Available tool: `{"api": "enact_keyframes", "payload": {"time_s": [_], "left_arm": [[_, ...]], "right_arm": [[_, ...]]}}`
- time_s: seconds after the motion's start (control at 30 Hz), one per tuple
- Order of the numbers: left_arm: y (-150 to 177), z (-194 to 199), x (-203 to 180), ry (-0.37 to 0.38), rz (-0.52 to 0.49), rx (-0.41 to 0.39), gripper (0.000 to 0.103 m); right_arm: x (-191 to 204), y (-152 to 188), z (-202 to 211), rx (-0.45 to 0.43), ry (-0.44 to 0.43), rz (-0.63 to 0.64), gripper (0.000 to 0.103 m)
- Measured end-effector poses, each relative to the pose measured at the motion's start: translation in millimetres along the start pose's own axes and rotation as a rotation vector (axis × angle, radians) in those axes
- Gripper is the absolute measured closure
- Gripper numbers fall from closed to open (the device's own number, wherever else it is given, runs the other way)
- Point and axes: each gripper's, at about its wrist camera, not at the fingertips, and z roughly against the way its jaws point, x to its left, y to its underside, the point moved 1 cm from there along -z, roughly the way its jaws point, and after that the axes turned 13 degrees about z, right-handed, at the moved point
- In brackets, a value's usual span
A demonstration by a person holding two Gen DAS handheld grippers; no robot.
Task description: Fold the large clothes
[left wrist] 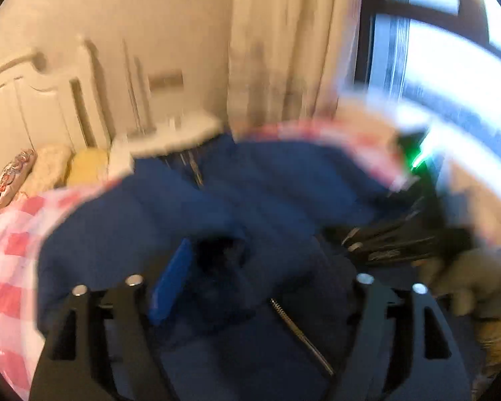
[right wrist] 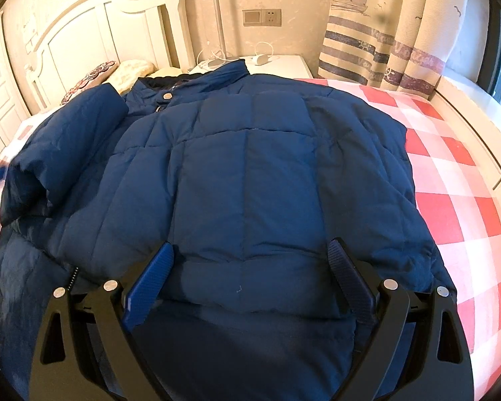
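Presently the navy puffer jacket (right wrist: 250, 167) lies on the checked bedspread (right wrist: 451, 167); right gripper (right wrist: 250, 280) gapes wide over its hem, left gripper (left wrist: 250, 277) likewise spread above blurred jacket folds

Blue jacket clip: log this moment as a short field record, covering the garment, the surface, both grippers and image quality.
garment: navy quilted jacket, spread on the bed, collar toward the headboard
surface: red-and-white checked bedspread
sleeve: one sleeve lies folded in over the jacket's left part in the right wrist view
right gripper: open, jaws wide apart over the hem area, nothing between them
left gripper: jaws look apart, jacket fabric and a zipper in front; whether it grips anything is unclear
image quality: left wrist view motion-blurred; right wrist view sharp
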Motion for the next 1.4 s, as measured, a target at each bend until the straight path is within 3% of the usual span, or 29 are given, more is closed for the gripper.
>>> {"api": "enact_keyframes", "payload": {"time_s": [0.03, 0.07, 0.1, 0.13, 0.2, 0.23, 0.27, 0.37, 0.5, 0.7, 0.77, 0.83, 0.93, 1.07, 1.23, 1.33, 1.4], "left_arm": [[-3.0, 17.1, 11.6, 0.000, 0.031, -0.055, 0.012], [-7.8, 34.9, 29.8, -0.025, 0.070, -0.107, 0.008], [-9.0, 49.2, 52.4, -0.102, 0.117, -0.153, 0.008], [-9.6, 52.4, 68.2, -0.190, 0.150, -0.164, 0.008], [-7.7, 49.9, 106.4, -0.441, 0.220, -0.150, 0.008], [-3.5, 42.2, 135.7, -0.598, 0.284, -0.101, 0.010], [-0.2, 38.2, 152.2, -0.642, 0.332, -0.067, 0.013], [13.9, 20.6, 178.7, -0.642, 0.427, -0.018, 0.014], [38.8, -33.1, 180.3, -0.721, 0.328, 0.112, 0.013], [48.0, -30.6, 197.5, -0.669, 0.415, 0.105, 0.007], [52.7, -23.5, 197.4, -0.656, 0.433, 0.103, 0.006], [51.7, -18.9, 194.5, -0.650, 0.441, 0.101, 0.006], [50.7, -16.3, 192.4, -0.652, 0.443, 0.101, 0.004], [51.0, -14.2, 193.9, -0.642, 0.457, 0.097, 0.004], [52.1, -13.3, 197.3, -0.625, 0.480, 0.099, 0.003], [52.0, -13.3, 197.3, -0.624, 0.481, 0.099, 0.003], [52.0, -12.9, 197.6, -0.622, 0.482, 0.099, 0.003]], "right_arm": [[0.0, 0.0, 0.2, -0.001, -0.001, -0.001, 0.013], [0.1, -0.1, 0.2, -0.002, -0.001, -0.001, 0.013], [-0.4, 0.0, 0.2, -0.001, -0.001, 0.000, 0.013], [-0.2, 0.0, 0.1, 0.000, 0.001, 0.001, 0.013], [-0.4, -0.1, -0.1, 0.002, 0.004, 0.004, 0.013], [-0.2, -0.3, -0.2, 0.003, 0.006, 0.005, 0.013], [0.3, -0.4, -0.1, 0.004, 0.009, 0.007, 0.013], [0.8, -0.9, -0.7, 0.006, 0.013, 0.010, 0.013], [2.0, -1.3, -1.5, 0.009, 0.020, 0.015, 0.013], [9.7, -1.9, 4.5, -0.010, 0.091, 0.054, 0.014], [29.6, -4.1, 20.8, -0.082, 0.174, 0.147, 0.014], [60.5, -6.9, 36.2, -0.161, 0.191, 0.279, 0.014], [115.8, -14.1, 48.9, -0.229, 0.147, 0.478, 0.013], [183.5, -25.4, 39.3, -0.248, 0.095, 0.707, 0.013], [233.2, -36.7, 26.3, -0.302, 0.086, 0.889, 0.015], [247.1, -39.8, 21.6, -0.278, 0.061, 0.945, 0.024], [244.1, -43.3, 19.4, -0.251, 0.002, 0.954, 0.058]]}}
